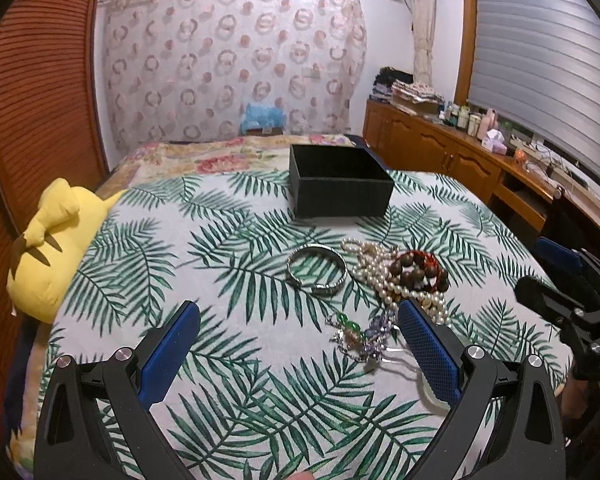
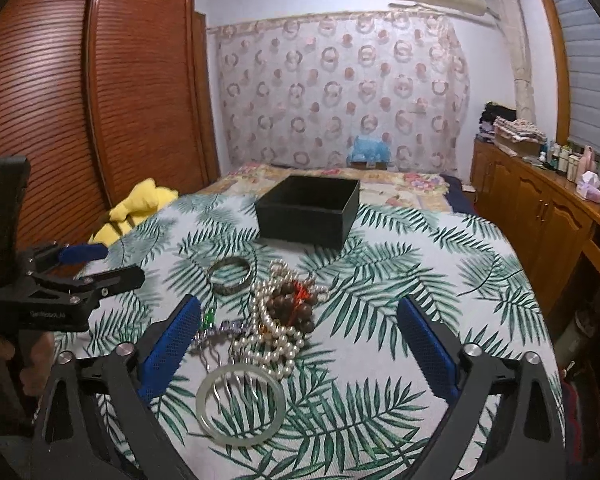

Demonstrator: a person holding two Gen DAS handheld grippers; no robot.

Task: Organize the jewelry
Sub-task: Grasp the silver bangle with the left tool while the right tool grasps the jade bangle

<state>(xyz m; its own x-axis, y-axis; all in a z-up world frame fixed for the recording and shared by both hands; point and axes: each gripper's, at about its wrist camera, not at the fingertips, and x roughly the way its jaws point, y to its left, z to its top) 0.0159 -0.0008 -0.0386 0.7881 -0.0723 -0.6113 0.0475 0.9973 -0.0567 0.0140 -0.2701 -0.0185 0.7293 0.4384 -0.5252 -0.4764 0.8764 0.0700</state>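
An open black box stands at the far side of the leaf-print cloth. Nearer lies a jewelry pile: a silver bangle, a pearl necklace, brown bead bracelets, a beaded green and purple piece and a pale jade bangle. My left gripper is open and empty above the cloth, just short of the pile. My right gripper is open and empty, its fingers on either side of the pile's near end.
A yellow plush toy lies at the cloth's left edge. A wooden wardrobe stands on the left. A wooden cabinet with bottles runs along the right. A floral bedspread lies beyond the box.
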